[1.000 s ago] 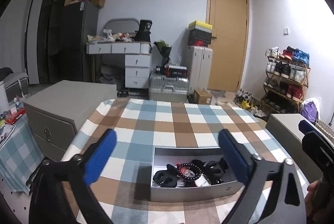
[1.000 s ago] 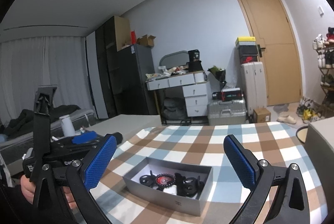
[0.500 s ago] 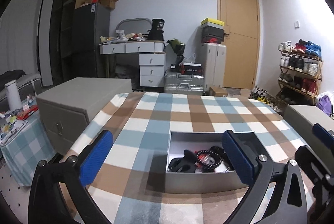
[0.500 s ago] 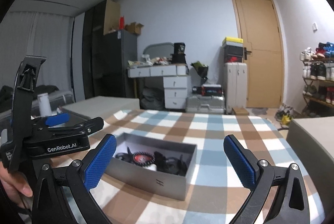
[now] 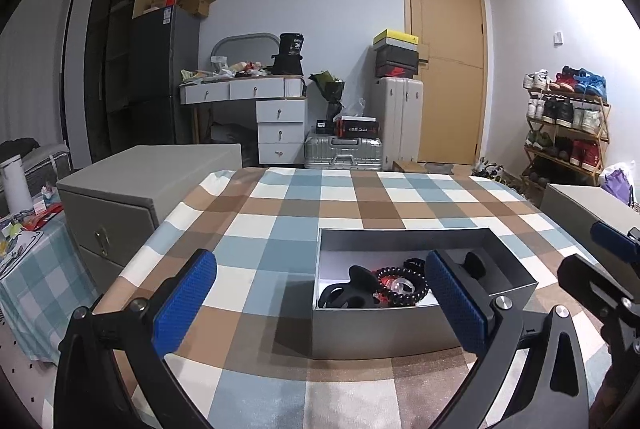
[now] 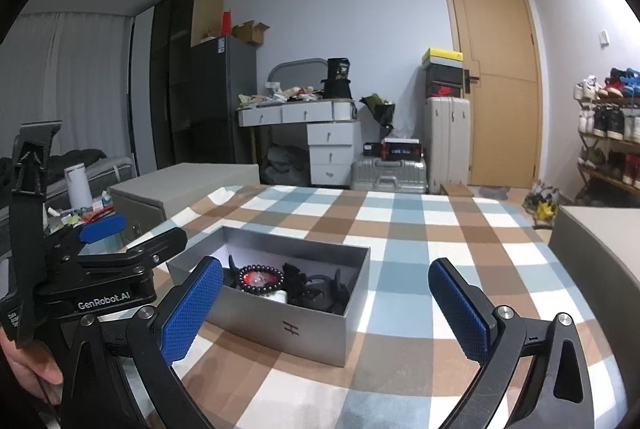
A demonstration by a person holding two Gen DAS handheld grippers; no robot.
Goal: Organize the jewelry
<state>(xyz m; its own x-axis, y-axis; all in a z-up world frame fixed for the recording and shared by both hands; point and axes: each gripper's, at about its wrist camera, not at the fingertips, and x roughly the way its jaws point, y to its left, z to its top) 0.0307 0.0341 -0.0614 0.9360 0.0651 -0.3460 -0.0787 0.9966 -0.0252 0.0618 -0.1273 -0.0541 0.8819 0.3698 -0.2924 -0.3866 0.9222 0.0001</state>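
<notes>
Left gripper (image 5: 320, 303) is held low over the near edge of the checked tablecloth (image 5: 280, 225), blue pads (image 5: 184, 299) spread wide, nothing between them. Right gripper (image 6: 326, 303) is held likewise, blue pads (image 6: 192, 309) wide apart and empty. In the right wrist view the left gripper's black body is seen at 9 o'clock, with a person's hand (image 6: 28, 361) at its grip.

An open grey box (image 5: 400, 333) is set on the cloth just beyond both grippers; in the left wrist view it lies at 4 o'clock of centre, its right part hidden behind the right-hand pad. Inside the box a dark beaded bracelet (image 5: 402, 285) is noted, lying around a red and clear item that cannot be identified. Black hair clips (image 5: 352, 295) lie touching the bracelet on its left. In the right wrist view the bracelet (image 6: 261, 279) is seen toward the box's left end, further black pieces (image 6: 316, 291) to its right.

Beyond the table: grey cabinet (image 5: 148, 181) at 9 o'clock, silver suitcase (image 5: 344, 151) at 12 o'clock, white drawer desk (image 5: 264, 109) behind it, wooden door (image 5: 444, 69) at 1 o'clock, shoe rack (image 5: 568, 125) at 2 o'clock.
</notes>
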